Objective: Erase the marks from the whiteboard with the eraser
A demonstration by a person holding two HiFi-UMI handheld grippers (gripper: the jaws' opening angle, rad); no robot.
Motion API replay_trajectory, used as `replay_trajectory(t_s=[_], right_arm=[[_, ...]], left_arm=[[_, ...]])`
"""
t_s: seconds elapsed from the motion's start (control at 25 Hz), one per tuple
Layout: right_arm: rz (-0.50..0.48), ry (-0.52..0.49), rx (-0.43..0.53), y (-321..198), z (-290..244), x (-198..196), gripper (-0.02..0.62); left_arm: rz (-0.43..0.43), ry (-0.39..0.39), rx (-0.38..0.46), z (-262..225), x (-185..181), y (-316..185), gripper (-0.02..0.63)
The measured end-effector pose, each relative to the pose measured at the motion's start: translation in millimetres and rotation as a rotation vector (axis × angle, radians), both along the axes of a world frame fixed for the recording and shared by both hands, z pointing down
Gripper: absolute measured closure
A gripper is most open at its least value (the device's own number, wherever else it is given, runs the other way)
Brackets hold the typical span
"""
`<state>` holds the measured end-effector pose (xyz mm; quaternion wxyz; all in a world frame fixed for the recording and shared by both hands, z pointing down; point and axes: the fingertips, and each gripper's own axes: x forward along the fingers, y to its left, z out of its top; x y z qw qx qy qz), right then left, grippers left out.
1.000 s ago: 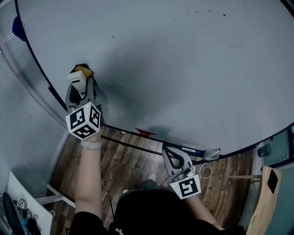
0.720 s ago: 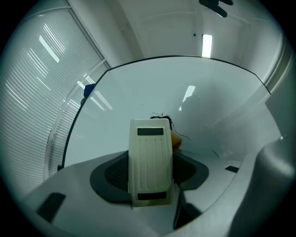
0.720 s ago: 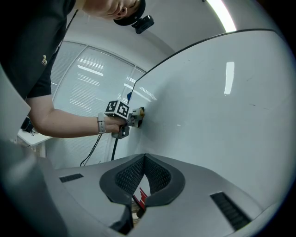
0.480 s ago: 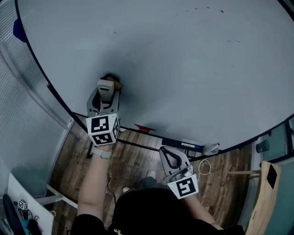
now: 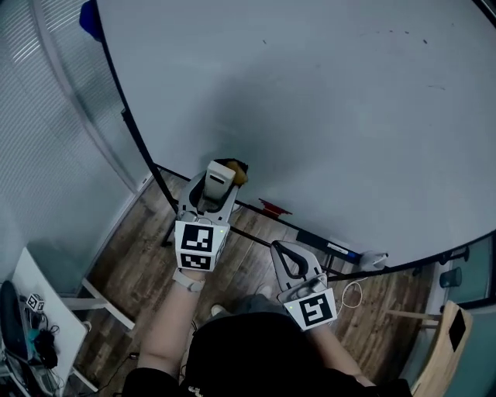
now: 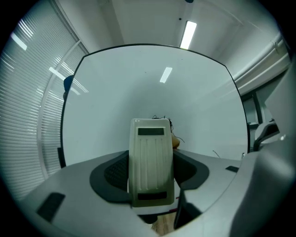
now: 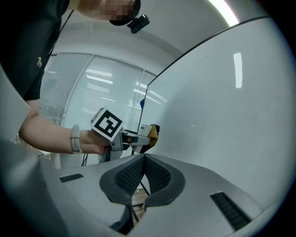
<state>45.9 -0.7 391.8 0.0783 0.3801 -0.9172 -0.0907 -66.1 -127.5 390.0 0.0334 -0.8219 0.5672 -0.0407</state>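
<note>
The whiteboard (image 5: 310, 116) fills the upper head view and carries a few faint dark marks (image 5: 404, 32) near its top right. My left gripper (image 5: 215, 184) is shut on the cream eraser (image 5: 220, 177), whose tan pad (image 5: 237, 172) meets the board's lower left edge. In the left gripper view the eraser (image 6: 151, 152) stands upright between the jaws, with a small scribble (image 6: 162, 119) just beyond it on the whiteboard (image 6: 138, 83). My right gripper (image 5: 288, 260) hangs low below the board, shut and empty. The right gripper view shows its closed jaws, the right gripper (image 7: 142, 173) and the eraser (image 7: 151, 133).
The ledge under the board holds a red object (image 5: 273, 206), a blue marker (image 5: 327, 247) and a white bottle (image 5: 374, 258). A blue magnet (image 5: 91, 17) sits at the board's top left. A white table (image 5: 46, 329) is at the lower left, a wooden chair (image 5: 443, 341) at the lower right.
My left gripper has carried the eraser down and to the right across the board to its lower edge. The right gripper has barely moved.
</note>
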Motion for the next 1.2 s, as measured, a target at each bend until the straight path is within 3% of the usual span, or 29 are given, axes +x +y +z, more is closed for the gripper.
replay_trajectory(t_s=[0.12, 0.56, 0.8, 1.04, 1.2], right_arm=[[-0.077, -0.016, -0.043, 7.5, 7.6, -29.6, 0.568], [-0.357, 0.009, -0.201, 50.4, 49.6, -145.1, 0.568], [-0.485, 0.027, -0.226, 85.2, 61.5, -191.6, 0.568], [-0.559, 0.047, -0.227, 112.0, 73.2, -212.5, 0.567], [-0.553, 0.057, -0.22, 115.2, 71.1, -210.5, 0.568]], left_arm=[[-0.04, -0.026, -0.028, 14.1, -27.1, 37.8, 0.348], [-0.302, 0.03, -0.155, 77.6, -144.1, 185.8, 0.348], [-0.456, 0.121, -0.174, 96.7, -197.8, 260.2, 0.348], [-0.502, 0.138, -0.149, 99.9, -216.8, 296.4, 0.348], [-0.485, 0.138, -0.145, 102.5, -210.9, 296.5, 0.348]])
